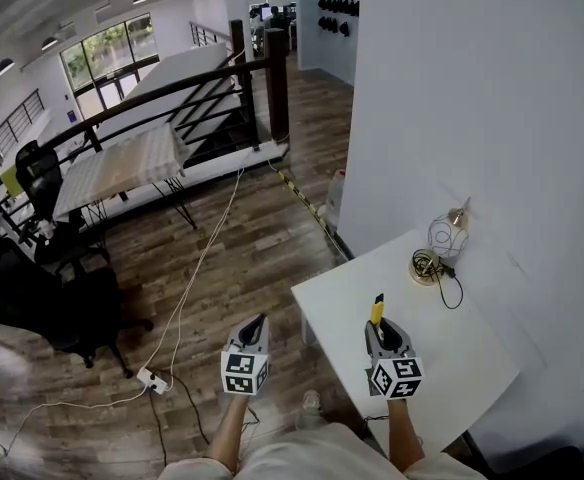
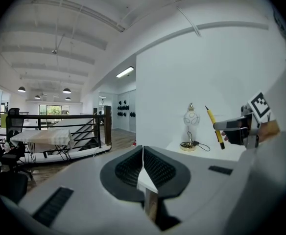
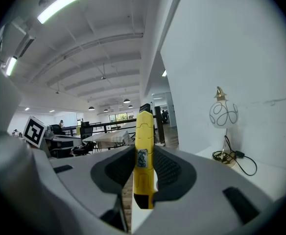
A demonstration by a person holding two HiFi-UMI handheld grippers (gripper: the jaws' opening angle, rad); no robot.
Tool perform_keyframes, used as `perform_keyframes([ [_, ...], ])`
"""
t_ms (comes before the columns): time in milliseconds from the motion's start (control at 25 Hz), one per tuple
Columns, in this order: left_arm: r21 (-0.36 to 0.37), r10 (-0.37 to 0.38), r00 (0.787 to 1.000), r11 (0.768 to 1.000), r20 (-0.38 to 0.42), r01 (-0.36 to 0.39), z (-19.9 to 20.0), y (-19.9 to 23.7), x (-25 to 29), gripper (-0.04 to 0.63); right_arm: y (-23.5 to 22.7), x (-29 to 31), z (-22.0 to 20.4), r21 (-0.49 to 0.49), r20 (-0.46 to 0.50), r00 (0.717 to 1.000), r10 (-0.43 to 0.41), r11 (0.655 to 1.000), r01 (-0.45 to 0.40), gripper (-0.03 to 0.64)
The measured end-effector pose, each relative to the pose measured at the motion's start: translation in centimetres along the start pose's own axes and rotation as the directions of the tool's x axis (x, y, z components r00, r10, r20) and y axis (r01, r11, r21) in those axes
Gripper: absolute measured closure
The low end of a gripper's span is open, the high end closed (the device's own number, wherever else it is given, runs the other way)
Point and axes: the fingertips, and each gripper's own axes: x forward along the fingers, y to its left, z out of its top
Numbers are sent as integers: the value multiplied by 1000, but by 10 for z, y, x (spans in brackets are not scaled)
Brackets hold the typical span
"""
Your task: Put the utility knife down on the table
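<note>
The right gripper (image 1: 377,324) is clamped on a yellow utility knife (image 1: 377,309); its two dark ribbed pads press on either side of the knife's body, which stands between them with its far end jutting past the jaw tips; a small printed label shows on the yellow casing in the right gripper view. The knife is held in the air over the near left part of the white table (image 1: 462,368), not touching the tabletop. The left gripper (image 1: 257,321) is to the left of the table, over the wooden floor (image 1: 272,238); its jaws are closed against each other with nothing between them. Both grippers point away from the person, roughly side by side.

At the far end of the table, close to the white wall (image 1: 472,88), stands a small lamp with a wire globe shade (image 1: 448,234); a coiled cord (image 1: 425,266) lies at its base, and a black cable (image 1: 454,290) trails from it towards the near side. On the floor to the left lie a white power strip (image 1: 153,379) and a long white lead; further left is a black office chair (image 1: 42,303); beyond it stands a folding table with a pale cloth (image 1: 122,163), beside a dark railing (image 1: 202,83).
</note>
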Motion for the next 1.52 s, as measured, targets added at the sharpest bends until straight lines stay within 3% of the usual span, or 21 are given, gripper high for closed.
perform_keyframes([
  [280, 1, 2, 1000, 1000, -10, -2, 17, 7, 64, 586, -35, 51, 10, 26, -12, 1000, 7, 1000, -6, 505],
  [640, 8, 1, 999, 1000, -39, -1, 18, 9, 105, 587, -61, 82, 2, 58, -41, 999, 12, 998, -10, 505],
  [1520, -27, -43, 996, 999, -74, 41, 9, 69, 180, 586, -59, 170, -9, 60, -124, 992, -8, 998, 16, 506],
])
